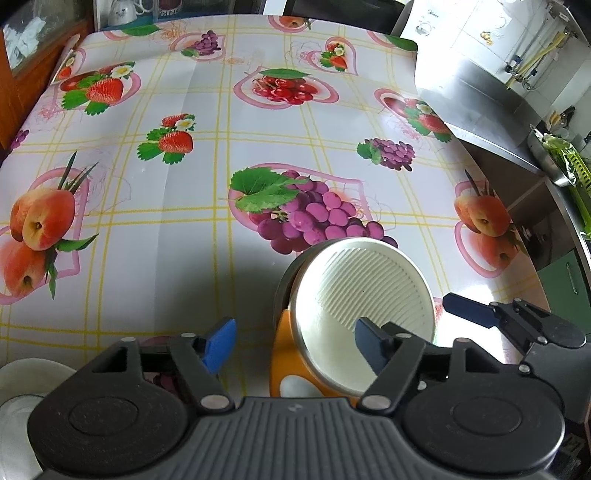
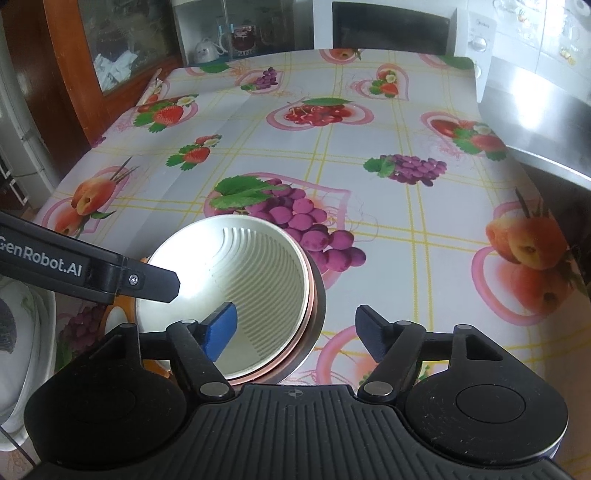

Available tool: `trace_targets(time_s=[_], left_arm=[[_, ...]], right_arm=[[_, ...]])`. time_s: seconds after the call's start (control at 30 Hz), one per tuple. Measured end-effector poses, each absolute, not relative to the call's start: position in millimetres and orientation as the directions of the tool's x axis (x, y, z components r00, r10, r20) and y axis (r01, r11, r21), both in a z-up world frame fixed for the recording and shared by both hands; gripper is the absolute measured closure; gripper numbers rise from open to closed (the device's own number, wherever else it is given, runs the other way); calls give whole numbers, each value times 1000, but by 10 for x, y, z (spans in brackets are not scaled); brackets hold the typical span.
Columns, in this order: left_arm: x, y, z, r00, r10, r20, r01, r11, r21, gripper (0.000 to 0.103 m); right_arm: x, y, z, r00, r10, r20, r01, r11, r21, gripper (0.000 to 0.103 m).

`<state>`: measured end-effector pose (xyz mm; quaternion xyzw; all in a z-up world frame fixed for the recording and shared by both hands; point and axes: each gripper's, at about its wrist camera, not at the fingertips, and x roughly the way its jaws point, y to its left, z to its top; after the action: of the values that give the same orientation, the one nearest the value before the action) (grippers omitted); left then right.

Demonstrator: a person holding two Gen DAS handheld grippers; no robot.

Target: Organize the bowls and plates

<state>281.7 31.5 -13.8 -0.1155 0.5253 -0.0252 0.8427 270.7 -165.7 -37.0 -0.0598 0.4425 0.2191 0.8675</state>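
A white ribbed bowl [image 1: 362, 295] with a dark outside sits tilted in an orange bowl [image 1: 286, 354] on the fruit-print tablecloth [image 1: 184, 221]. My left gripper [image 1: 295, 345] is open: its right finger reaches over the bowl's near rim and its left finger stands clear of the orange bowl. In the right wrist view the white bowl [image 2: 258, 280] lies low and left, with the orange bowl [image 2: 116, 314] under it. My right gripper [image 2: 295, 334] is open astride the bowl's right wall, one finger inside, one outside, neither pressing.
White dishes [image 2: 22, 332] are stacked at the near left, also seen as white dishes [image 1: 22, 387] in the left wrist view. A microwave [image 2: 388, 29] stands beyond the table's far edge. A steel counter [image 1: 480, 96] runs along the right, a wooden cabinet [image 2: 74, 74] along the left.
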Motion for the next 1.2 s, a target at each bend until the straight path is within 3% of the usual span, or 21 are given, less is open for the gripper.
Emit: trace_targets(time_s=[0.13, 0.4, 0.6, 1.0, 1.2], left_arm=[[2803, 329, -181, 454, -178, -873, -78, 968, -238, 25], [2837, 365, -305, 448, -199, -872, -81, 962, -262, 27], [2875, 395, -401, 436, -214, -874, -88, 957, -278, 34], [2985, 419, -535, 416, -241, -877, -84, 950, -301, 63], [3025, 370, -596, 394, -223, -892, -78, 958, -274, 63]], right_arm=[[2696, -1666, -426, 497, 343, -797, -437, 892, 112, 31], [2704, -1691, -535, 459, 379, -804, -429, 887, 173, 31], [2710, -1675, -579, 450, 391, -803, -424, 885, 194, 32], [2758, -1632, -660, 436, 409, -801, -402, 885, 233, 39], [2770, -1618, -697, 432, 410, -804, -404, 885, 234, 41]])
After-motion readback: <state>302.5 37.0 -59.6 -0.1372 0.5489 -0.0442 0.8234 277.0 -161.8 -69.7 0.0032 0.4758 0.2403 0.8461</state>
